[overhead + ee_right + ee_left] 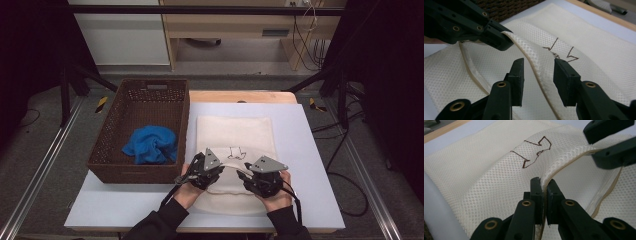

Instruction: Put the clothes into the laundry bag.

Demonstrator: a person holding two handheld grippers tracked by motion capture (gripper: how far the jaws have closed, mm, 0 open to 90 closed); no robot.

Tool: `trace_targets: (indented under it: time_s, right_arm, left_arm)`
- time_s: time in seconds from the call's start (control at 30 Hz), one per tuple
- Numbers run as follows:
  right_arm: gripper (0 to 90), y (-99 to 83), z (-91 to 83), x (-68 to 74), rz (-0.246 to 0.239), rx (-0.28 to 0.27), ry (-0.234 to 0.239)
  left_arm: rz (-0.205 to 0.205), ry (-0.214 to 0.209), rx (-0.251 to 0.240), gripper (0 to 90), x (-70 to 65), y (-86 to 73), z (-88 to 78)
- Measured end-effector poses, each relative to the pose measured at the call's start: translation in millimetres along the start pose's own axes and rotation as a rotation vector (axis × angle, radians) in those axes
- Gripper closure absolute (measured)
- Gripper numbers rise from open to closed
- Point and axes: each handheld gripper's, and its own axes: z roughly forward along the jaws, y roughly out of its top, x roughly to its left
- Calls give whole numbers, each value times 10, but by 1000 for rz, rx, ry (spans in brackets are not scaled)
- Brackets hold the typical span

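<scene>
On table (310, 150) — left gripper (543, 185) pinches mesh bag (486, 180) hem | right gripper (537, 72) agape, astride hem

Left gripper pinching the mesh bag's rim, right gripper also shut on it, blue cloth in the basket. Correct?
Not quite: the right gripper is open, its jaws straddling the mesh bag rim without closing, as the right gripper view shows. The left gripper does pinch the rim, and the blue cloth lies in the basket.

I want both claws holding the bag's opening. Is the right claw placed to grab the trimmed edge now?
Probably yes. The right claw is open, with the mesh bag's trimmed edge running between its jaws, and the left claw, shut on that edge, holds it raised.
</scene>
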Motion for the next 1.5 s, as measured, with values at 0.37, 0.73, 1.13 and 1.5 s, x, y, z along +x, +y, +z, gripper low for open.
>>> trace_targets:
  time_s: [0.37, 0.73, 1.13, 1.5]
  right_arm:
    - [868, -31, 163, -9, 0, 88, -49]
    - [881, -17, 109, -31, 20, 50, -69]
    - [882, 13, 28, -96, 86, -29, -47]
    - [882, 117, -82, -99, 82, -157, -52]
  left_arm:
    - [3, -27, 3, 802, -35, -34, -3]
    - [33, -70, -47, 675, -231, -148, -439]
    - [21, -131, 91, 889, -287, -657, -242]
    - [32, -129, 112, 882, -319, -693, -189]
